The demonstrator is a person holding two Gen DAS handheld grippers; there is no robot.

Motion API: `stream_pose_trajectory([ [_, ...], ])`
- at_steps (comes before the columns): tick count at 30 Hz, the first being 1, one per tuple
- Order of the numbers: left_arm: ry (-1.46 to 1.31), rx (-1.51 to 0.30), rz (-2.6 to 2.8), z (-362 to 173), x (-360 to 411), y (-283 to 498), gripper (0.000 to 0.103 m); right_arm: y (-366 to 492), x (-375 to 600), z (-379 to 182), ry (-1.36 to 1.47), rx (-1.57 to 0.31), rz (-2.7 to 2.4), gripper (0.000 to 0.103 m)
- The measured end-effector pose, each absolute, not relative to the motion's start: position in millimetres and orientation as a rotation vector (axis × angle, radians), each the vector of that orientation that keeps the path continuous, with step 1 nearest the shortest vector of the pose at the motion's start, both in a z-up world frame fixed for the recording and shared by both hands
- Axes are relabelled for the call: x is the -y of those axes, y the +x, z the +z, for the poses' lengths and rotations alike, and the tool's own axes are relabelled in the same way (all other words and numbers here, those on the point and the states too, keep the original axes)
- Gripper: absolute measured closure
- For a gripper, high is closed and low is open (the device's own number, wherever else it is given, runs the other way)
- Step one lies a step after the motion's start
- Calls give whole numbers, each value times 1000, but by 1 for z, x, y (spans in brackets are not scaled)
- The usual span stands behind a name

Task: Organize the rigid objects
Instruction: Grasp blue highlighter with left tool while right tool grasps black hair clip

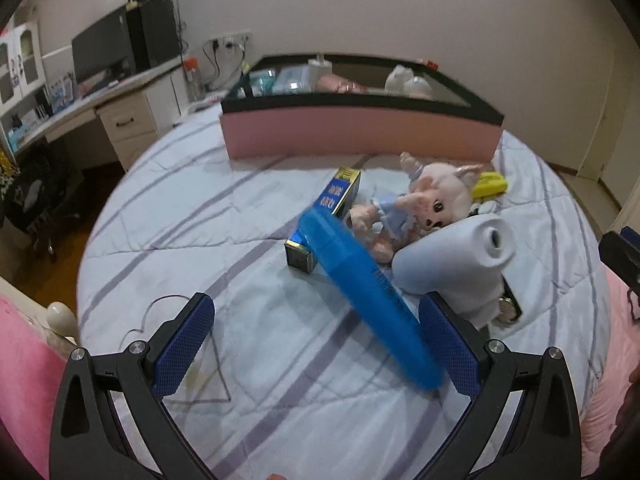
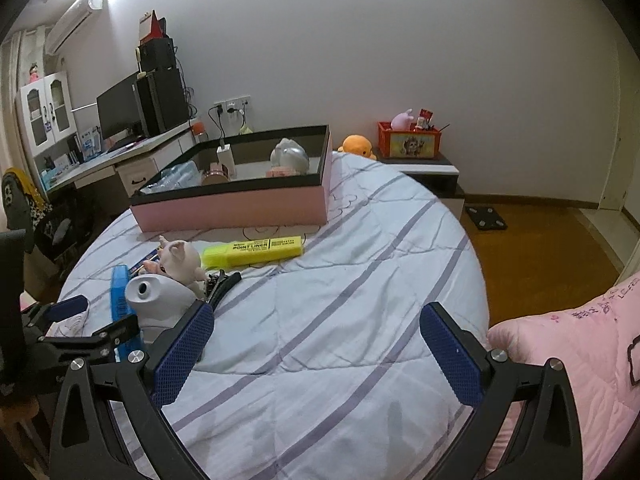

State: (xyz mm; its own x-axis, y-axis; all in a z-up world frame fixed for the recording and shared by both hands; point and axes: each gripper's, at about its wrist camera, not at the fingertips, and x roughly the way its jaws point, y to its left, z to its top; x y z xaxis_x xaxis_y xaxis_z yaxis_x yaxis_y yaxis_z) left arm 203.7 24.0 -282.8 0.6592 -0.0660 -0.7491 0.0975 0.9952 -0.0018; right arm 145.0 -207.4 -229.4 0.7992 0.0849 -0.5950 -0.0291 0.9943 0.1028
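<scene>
A long blue plastic case lies slanted on the striped bedspread. It looks blurred, and its near end touches the right pad of my left gripper, which is open. Behind it are a blue-and-gold box, a plush pig doll, a white bottle-like object and a yellow highlighter. A black clip sits by the doll. The pink box with a black rim stands farther back, holding several items. My right gripper is open over bare bedspread.
A pink quilt covers the bed's near right corner. A desk with a monitor stands to the left. A nightstand with an orange crate is behind the bed. A black scale lies on the wooden floor to the right.
</scene>
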Motion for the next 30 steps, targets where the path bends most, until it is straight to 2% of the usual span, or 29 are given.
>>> stream_pose_trajectory([
  [3, 51, -847, -131, -286, -24, 206, 6, 151, 205, -233, 88, -656, 70, 0],
  [6, 58, -835, -173, -283, -25, 202, 25, 153, 201, -234, 77, -662, 80, 0],
  [7, 59, -829, -188, -282, -27, 200, 40, 154, 199, -235, 73, -667, 84, 0],
  [8, 56, -831, -207, -280, -29, 198, 49, 155, 196, -236, 69, -674, 91, 0],
  [11, 81, -833, -209, -278, -35, 192, 62, 157, 185, -241, 53, -699, 114, 0],
  [17, 105, -820, -186, -275, -53, 183, 64, 164, 157, -251, -19, -752, 166, 0],
  [24, 99, -814, -202, -278, -61, 180, 60, 185, 135, -263, -100, -833, 156, 0],
  [27, 93, -812, -191, -281, -63, 181, 52, 195, 134, -273, -103, -873, 164, 0],
  [28, 89, -813, -187, -281, -64, 181, 47, 196, 136, -273, -89, -867, 173, 2],
  [29, 78, -814, -180, -281, -65, 182, 44, 195, 138, -272, -82, -862, 175, 9],
  [30, 69, -815, -178, -282, -66, 183, 43, 194, 141, -270, -79, -853, 167, 23],
])
